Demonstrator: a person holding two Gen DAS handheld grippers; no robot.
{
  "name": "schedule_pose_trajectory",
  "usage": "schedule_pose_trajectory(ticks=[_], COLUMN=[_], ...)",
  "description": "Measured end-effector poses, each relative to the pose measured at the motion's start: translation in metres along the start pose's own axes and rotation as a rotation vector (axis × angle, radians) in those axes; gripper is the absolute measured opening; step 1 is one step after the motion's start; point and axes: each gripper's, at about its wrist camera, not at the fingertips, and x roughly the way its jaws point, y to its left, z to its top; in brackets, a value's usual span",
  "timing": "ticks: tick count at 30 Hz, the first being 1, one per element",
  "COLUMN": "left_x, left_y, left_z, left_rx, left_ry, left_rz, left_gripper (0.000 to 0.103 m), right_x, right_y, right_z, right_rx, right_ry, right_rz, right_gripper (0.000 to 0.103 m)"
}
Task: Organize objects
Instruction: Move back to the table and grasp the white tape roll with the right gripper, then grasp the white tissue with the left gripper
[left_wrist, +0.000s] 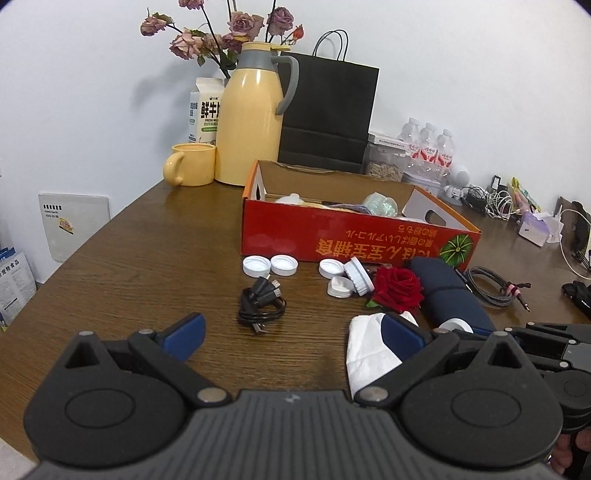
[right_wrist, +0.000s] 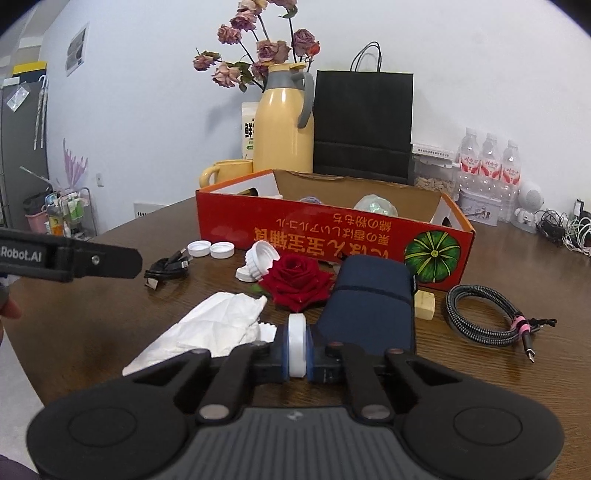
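Presently the right gripper (right_wrist: 297, 350) clamps a white cap (right_wrist: 297, 345) edge-on, short of the red box (right_wrist: 332, 236) straight ahead; left gripper (left_wrist: 291, 336) gapes wide, empty.

Black linkage grippers, blue fingers (left_wrist: 184, 334), silver pivot screws, ribbed grey housing

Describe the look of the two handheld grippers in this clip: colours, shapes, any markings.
Both match: black plastic linkage arms with round metal pivot pins, two large round black housings, and a ribbed dark grey centre plate. The left gripper has blue pads on its fingers; the right gripper has blue pads too. From the right wrist view, the left one's black side bears white ".Robot.AI" lettering. No cables or sleeves are visible.
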Motion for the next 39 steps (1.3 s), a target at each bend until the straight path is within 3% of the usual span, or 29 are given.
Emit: schedule_pose_trajectory(ticks=[8,18,22,31,33,39], left_x=[0.004,0.029,0.043,0.045,0.044,0.034], left_y=[-0.01,-0.045,-0.054,-0.06,-0.058,-0.057], left_z=[-0.004,-0.016,-0.019,-0.021,-0.022,-0.027], left_rx=[0.011,0.067,0.069,0.071,0.066,0.091], left_ry=[0.036,0.177,0.209,0.178,0.169,0.13], left_rz=[-0.047,-0.183,-0.181,-0.147,-0.152,-0.149], left_gripper=[0.103,0.103,0.103,0.103,0.101,0.073], right_x=[-0.019,-0.036,-0.038,-0.037,-0.037,-0.037], right_y=[-0.005,-0.021,-0.025,-0.03,-0.03,-0.03], right_z=[0.004,0.002,-0.003,-0.009,-0.009,-0.01], right_rx=[0.028,0.069,0.082,0.1,0.101,0.102], right_ry=[-0.076,-0.111,-0.105,-0.106,-0.105,-0.103], right_rz=[-0.007,-0.053,-0.057,-0.048,-0.046,-0.046], right_gripper=[0.008,0.008,0.008,0.008,0.008,0.008])
